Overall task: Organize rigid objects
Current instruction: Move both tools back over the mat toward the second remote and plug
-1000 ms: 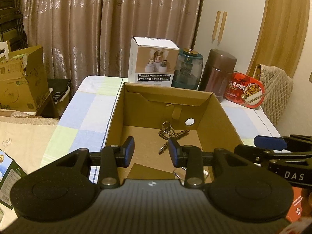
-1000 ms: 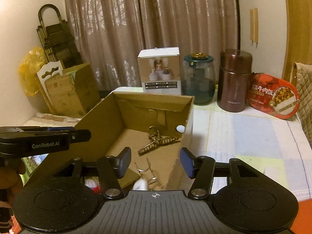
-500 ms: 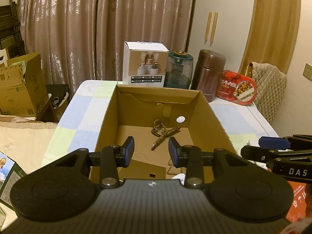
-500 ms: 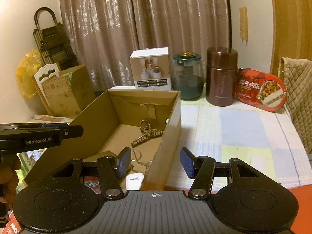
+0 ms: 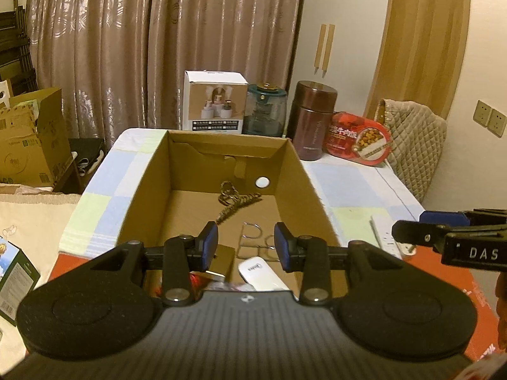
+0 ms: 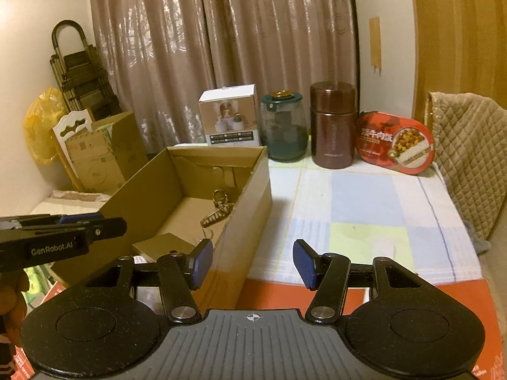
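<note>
An open cardboard box stands on the table. Inside lie a brown hair claw with a key ring, a wire clip, a white remote-like device and a small tan box. My left gripper is open and empty above the box's near end. My right gripper is open and empty over the box's right wall and near corner. A white object lies on the table right of the box.
At the table's far edge stand a white product box, a teal-lidded jar, a brown canister and a red tin. A quilted chair back is at right. Cardboard boxes stand at left.
Both grippers have pulled back and up from the box, so more of its inside shows. The right gripper has shifted right. Both stay open and empty.
</note>
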The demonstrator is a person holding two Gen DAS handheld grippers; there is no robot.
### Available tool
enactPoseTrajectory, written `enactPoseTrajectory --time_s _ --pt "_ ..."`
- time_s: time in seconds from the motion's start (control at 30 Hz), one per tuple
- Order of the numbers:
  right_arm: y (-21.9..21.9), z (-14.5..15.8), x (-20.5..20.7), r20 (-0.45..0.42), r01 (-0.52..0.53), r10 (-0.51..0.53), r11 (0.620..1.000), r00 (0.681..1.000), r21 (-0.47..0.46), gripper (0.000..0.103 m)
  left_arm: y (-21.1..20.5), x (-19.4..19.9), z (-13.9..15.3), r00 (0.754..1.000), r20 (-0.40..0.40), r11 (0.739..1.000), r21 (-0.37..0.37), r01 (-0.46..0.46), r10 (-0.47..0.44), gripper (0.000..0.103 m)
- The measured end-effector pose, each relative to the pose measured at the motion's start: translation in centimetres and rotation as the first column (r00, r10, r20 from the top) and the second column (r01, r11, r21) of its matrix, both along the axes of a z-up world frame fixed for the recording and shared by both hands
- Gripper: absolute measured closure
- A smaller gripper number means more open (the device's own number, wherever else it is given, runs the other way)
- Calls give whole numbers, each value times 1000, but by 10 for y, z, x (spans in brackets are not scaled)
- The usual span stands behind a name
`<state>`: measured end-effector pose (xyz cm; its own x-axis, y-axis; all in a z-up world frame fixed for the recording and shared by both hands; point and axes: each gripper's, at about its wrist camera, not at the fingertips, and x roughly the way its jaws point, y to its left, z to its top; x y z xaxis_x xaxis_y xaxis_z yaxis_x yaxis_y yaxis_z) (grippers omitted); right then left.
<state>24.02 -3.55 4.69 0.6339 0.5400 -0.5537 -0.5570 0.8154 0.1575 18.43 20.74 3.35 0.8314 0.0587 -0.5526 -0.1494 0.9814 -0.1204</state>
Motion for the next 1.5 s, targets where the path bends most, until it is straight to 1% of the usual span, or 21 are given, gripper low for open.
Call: enactPoseTrajectory --time_s 0.23,0.33,0.43,0.5,0.63,0.8,1.0,1.13,1.23,1.37,1.5 --pt "-31 8 -20 9 26 -26 1000 1000 12 49 -24 -25 4 1000 10 1000 -6 8 -8 64" --pt "-49 9 -32 5 45 -45 999 999 17 48 -36 -39 9 1000 22 1000 -2 15 -15 61" --pt "-70 6 -45 4 73 -73 997 997 9 48 -49 -54 14 999 37 1000 -2 24 -24 52" --pt "-86 3 -53 -5 101 -101 995 995 8 47 -56 -63 16 999 44 999 -6 31 -31 44" --pt "-115 -2 -68 -18 152 -152 988 988 -1 45 -75 -79 18 997 53 998 -16 56 -55 37" --pt "-150 -8 -80 -33 205 -205 979 978 -9 41 -101 -85 19 994 55 995 -15 97 -96 26" --pt "-183 -11 -78 -32 255 -255 967 966 -2 38 -139 -75 13 989 44 990 -6 142 -141 17" --pt "-196 -17 -65 -34 277 -277 961 960 -4 38 -164 -61 1 982 26 983 -4 186 -186 15" --pt "-203 -25 -53 -26 283 -284 959 958 -27 38 -180 -47 -12 979 10 979 -5 203 -203 15" --pt "-211 -39 -27 -38 268 -269 963 962 -36 38 -193 -22 -35 978 -31 978 -42 206 -207 15" --pt "-214 -56 3 -53 237 -238 971 970 -27 38 -209 10 -58 972 -69 974 -22 225 -226 16"
